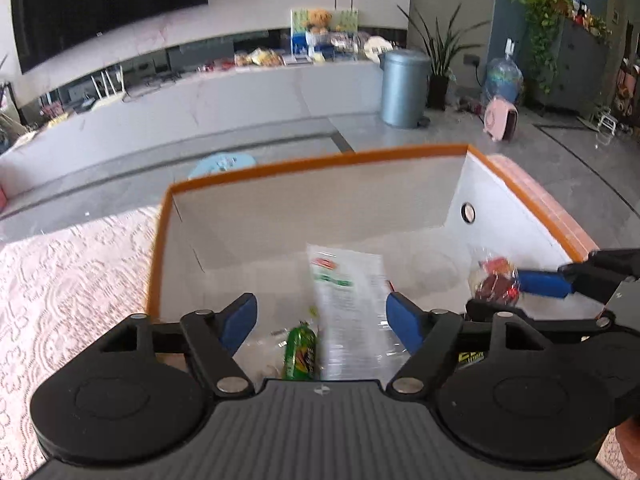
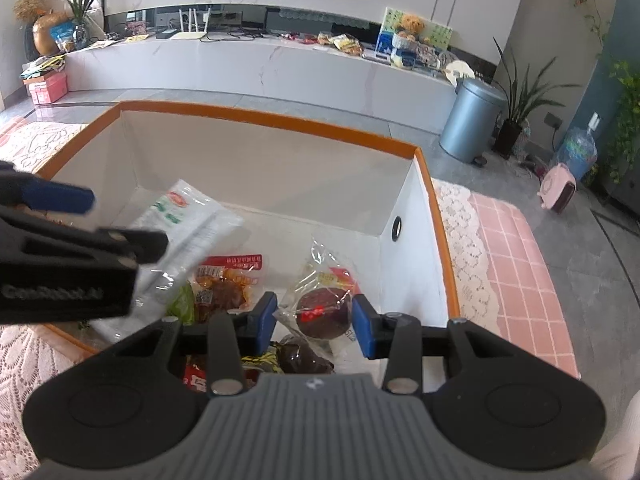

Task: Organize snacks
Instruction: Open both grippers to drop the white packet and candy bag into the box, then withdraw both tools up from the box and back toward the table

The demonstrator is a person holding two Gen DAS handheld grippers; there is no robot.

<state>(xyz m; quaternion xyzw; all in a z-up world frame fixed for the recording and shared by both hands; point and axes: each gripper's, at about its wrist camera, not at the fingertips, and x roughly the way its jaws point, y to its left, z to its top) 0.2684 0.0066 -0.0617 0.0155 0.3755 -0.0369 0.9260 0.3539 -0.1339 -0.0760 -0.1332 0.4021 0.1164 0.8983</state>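
A white box with an orange rim point(image 1: 320, 158) point(image 2: 280, 120) holds the snacks. My left gripper point(image 1: 322, 316) stands open above its near-left part. A white packet with red and green print point(image 1: 348, 280) point(image 2: 188, 216) lies blurred between its spread fingers, and no pad presses on it. A green packet point(image 1: 300, 352) lies below it. My right gripper point(image 2: 314, 324) is shut on a clear-wrapped round brown cake point(image 2: 320, 312) point(image 1: 496, 284) low inside the box, near its right wall. A red-labelled packet of brown pieces point(image 2: 228, 284) and a dark wrapped snack point(image 2: 304, 356) lie beside and under it.
The box stands on a table with a pale lace cloth point(image 1: 60, 280) and a pink checked cover point(image 2: 516, 264). Beyond the table are a grey floor, a metal bin point(image 2: 470, 120), potted plants and a long white cabinet point(image 2: 240, 68) with more snacks on it.
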